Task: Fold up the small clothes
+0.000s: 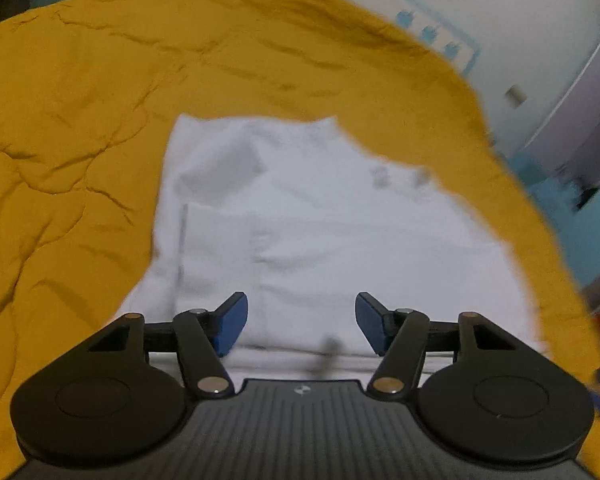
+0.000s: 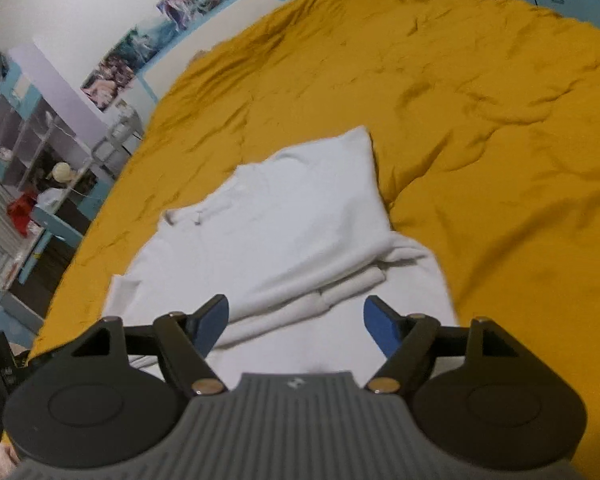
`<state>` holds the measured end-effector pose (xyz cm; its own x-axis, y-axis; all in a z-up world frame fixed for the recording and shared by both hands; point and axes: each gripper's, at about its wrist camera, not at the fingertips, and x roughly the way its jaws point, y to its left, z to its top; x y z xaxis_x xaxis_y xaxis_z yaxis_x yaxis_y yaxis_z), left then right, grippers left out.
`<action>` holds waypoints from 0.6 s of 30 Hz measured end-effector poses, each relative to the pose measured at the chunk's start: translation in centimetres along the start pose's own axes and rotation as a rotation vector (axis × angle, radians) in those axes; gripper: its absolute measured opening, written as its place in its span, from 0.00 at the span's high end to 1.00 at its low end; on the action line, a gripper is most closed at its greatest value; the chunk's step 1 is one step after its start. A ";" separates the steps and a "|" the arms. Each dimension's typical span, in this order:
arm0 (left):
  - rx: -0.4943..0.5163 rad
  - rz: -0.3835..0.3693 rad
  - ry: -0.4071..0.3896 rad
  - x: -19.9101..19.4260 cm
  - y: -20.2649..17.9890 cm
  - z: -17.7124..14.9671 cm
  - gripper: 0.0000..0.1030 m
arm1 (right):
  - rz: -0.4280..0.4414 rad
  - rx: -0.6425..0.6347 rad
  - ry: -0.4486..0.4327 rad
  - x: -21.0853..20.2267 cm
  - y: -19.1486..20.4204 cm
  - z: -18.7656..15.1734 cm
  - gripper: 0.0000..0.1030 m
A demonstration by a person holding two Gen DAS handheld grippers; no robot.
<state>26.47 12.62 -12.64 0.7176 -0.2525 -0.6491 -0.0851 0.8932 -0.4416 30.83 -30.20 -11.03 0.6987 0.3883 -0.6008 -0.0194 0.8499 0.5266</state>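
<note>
A white garment point(image 1: 300, 224) lies partly folded on a mustard-yellow quilted bedspread point(image 1: 80, 120) that covers the bed, and both tools hang just above its near edge, each angled down and forward over the cloth. The left tool point(image 1: 301, 326) is released: its two blue-padded fingers point(image 1: 231, 326) stand well apart with white fabric showing between them and nothing caught in the gap. From this side the garment looks blurred, with a folded-over panel on its near half and two small grey marks near its far right edge. The right tool point(image 2: 296, 328) is likewise spread wide and grasps nothing; its blue fingers point(image 2: 382, 330) frame the near hem of the same white garment point(image 2: 300, 216). In the right wrist view the garment tapers to a raised point at its far end, and a thick roll of stacked folds runs across it just ahead of the fingers. The bedspread point(image 2: 480, 100) is creased all round. Beyond the bed's left edge stand open shelves point(image 2: 32, 140) and a row of posters point(image 2: 140, 44) on the wall.
</note>
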 end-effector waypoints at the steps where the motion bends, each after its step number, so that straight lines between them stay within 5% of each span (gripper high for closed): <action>1: 0.010 -0.026 -0.009 -2.1 -0.4 -0.1 0.30 | 0.023 -0.030 -0.008 -1.9 0.2 -0.3 0.31; 7: 0.101 -0.103 0.001 -14.4 0.0 -4.3 0.18 | 0.114 -0.150 0.057 -11.3 -0.8 -4.1 0.31; 10: 0.111 -0.062 0.007 -18.9 2.0 -7.5 0.15 | 0.042 -0.177 0.019 -14.8 -2.4 -6.9 0.29; 13: 0.091 -0.050 0.040 -21.6 4.6 -10.6 0.15 | 0.045 -0.274 -0.058 -18.1 -3.8 -10.0 0.25; 18: -0.024 -0.049 0.100 -23.2 8.3 -14.7 0.15 | 0.026 -0.289 0.084 -19.8 -5.6 -11.8 0.20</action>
<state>-1.05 20.38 -10.36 0.6487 -0.3324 -0.6847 -0.0696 0.8699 -0.4882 8.68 -38.48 -9.15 0.6336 0.4293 -0.6436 -0.2479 0.9007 0.3568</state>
